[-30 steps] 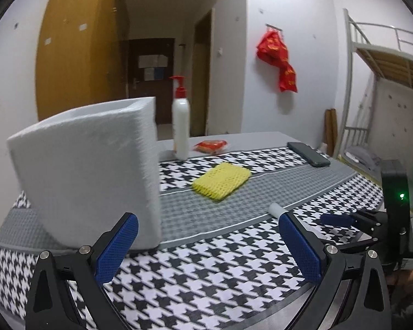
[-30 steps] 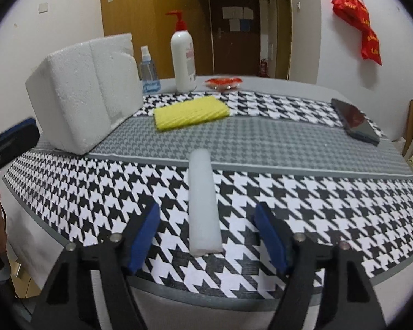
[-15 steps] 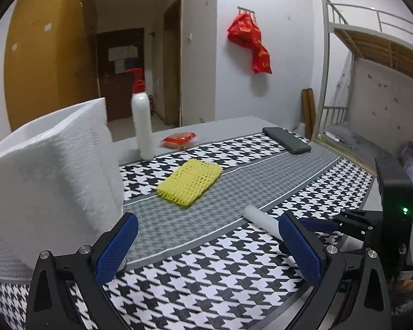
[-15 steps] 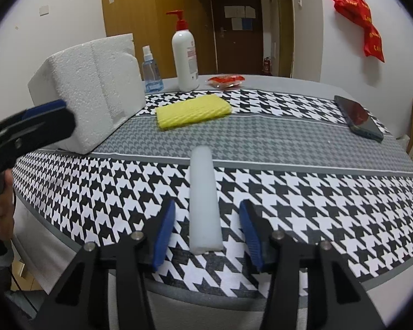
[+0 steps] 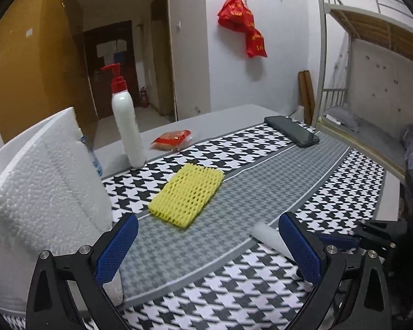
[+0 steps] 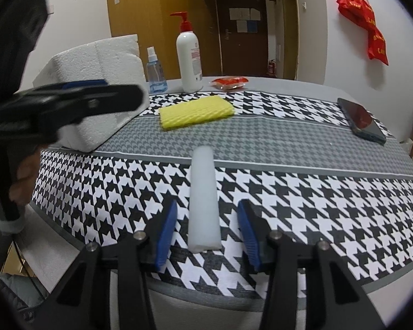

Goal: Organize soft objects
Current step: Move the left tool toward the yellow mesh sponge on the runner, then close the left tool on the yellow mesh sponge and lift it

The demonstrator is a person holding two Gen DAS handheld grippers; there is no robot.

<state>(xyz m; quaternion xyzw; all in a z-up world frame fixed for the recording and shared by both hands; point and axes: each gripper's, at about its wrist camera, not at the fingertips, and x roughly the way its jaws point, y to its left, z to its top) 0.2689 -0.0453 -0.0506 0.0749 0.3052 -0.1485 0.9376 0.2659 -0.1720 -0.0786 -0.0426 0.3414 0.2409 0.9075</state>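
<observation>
Right claw (image 6: 206, 231) straddles near end of white foam tube (image 6: 203, 195) lying on surface (image 6: 289, 192), pads closing in but not yet touching, lined up lengthwise for a pinch. Left claw (image 5: 206, 250) spread, empty, facing yellow foam net (image 5: 187, 194)

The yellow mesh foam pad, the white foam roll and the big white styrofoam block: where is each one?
yellow mesh foam pad (image 5: 187, 194): left wrist view, middle of its top.
white foam roll (image 6: 203, 192): right wrist view, mid-length.
big white styrofoam block (image 6: 96, 63): right wrist view, top face.
</observation>
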